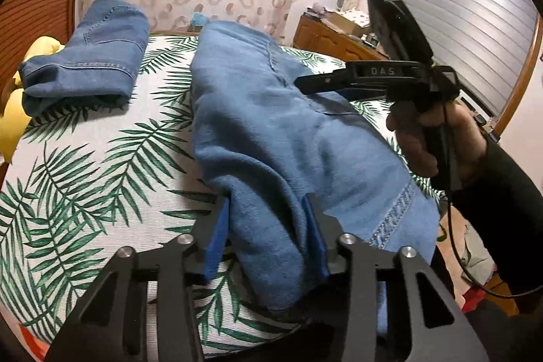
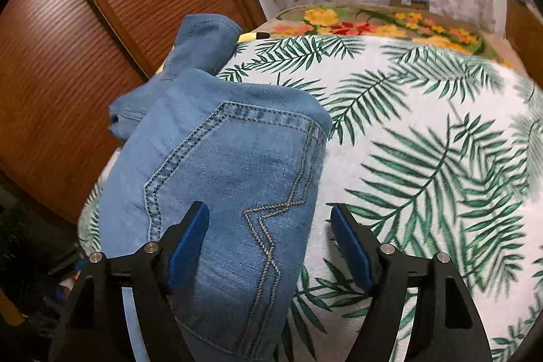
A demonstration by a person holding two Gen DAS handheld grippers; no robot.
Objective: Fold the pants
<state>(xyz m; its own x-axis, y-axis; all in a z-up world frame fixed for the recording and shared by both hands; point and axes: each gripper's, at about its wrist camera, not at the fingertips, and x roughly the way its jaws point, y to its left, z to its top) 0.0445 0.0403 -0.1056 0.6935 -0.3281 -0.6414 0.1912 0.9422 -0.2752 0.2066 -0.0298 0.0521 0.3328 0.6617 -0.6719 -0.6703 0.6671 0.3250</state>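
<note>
Here, "DAS" reads in raised letters on the black right gripper [image 1: 305,82], its jaws wide apart over the stitched back pocket [image 2: 237,178], gripping nothing. At six o'clock in the left view, the left gripper [image 1: 268,240] pinches a soft denim fold of the light-blue jeans [image 1: 271,124], spread on a palm-leaf bedspread [image 1: 85,175].

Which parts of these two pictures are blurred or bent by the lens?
Left wrist view: the window blind and wallpaper curve strongly near the rim; the jeans look soft. Right wrist view: the wooden door bows, and the leaf-print cover smears at the right.
</note>
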